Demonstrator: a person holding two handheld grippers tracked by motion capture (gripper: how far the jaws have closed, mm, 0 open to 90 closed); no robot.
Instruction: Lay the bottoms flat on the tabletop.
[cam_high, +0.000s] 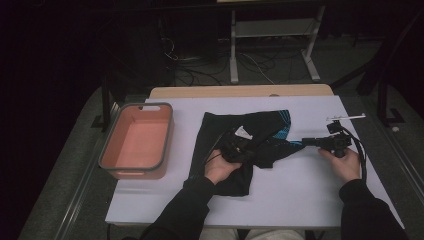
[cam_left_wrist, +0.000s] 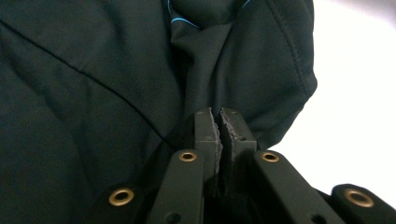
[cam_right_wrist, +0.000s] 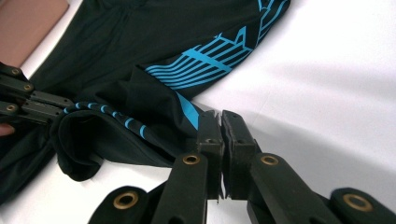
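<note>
1. Salmon-pink plastic, the tub (cam_high: 136, 141) stands at the left end of the white table (cam_high: 300, 185), well apart to the left of the black garment (cam_high: 240, 150) and holding nothing that can be seen.
2. The black garment with turquoise stripes lies spread and partly folded at the table's middle, right of the tub.
3. The left gripper (cam_high: 248, 151) sits over the garment's centre, its 2 jaws nearly together; in the left gripper view (cam_left_wrist: 219, 123) dark cloth lies right at the pads, and a fold probably runs between them, though the dim fabric makes that hard to confirm.
4. The right gripper (cam_high: 305, 141) meets the garment's right edge, its jaws pressed together on the striped hem (cam_right_wrist: 194, 116), as the right gripper view shows (cam_right_wrist: 219, 122).
5. Between the 2 grippers a band of cloth runs left to right across the table. That line looks like the fold's axis: the left hand is nearer the garment's bulk, the right holds its outer end.
</note>
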